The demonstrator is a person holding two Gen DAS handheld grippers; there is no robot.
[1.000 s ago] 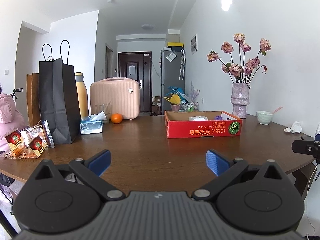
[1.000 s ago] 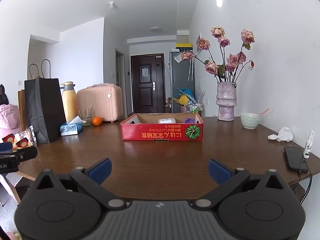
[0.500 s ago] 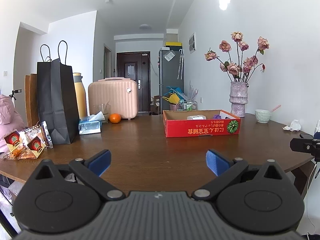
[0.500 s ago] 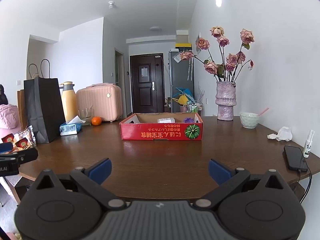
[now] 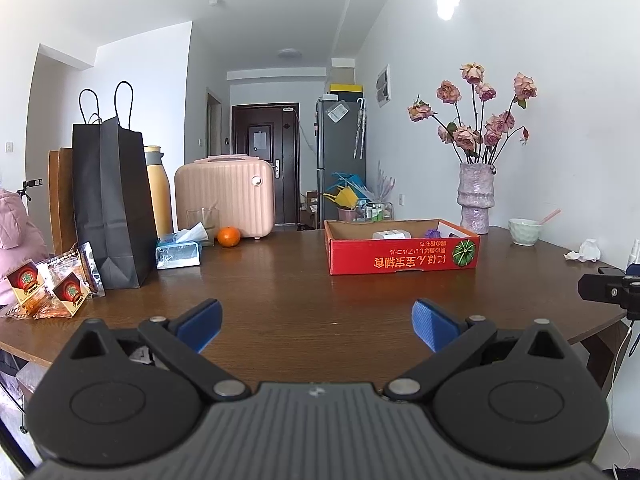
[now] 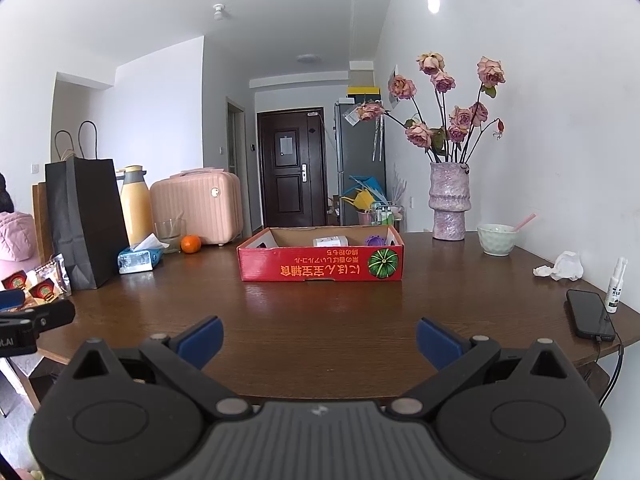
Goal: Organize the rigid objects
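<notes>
both tongs hover level above the near edge of the wooden table, side by side. left gripper and right gripper are spread wide, holding nothing. the red cardboard box lies mid-table, long side facing them, its printed characters upside down beside a green pumpkin picture.

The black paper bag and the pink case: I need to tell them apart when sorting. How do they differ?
The black paper bag is tall, narrow and dark, with thin loop handles; the pink case is low, wide, ribbed and pale. The bag stands nearer the table's left edge; the case sits farther back. Both stand upright.
</notes>
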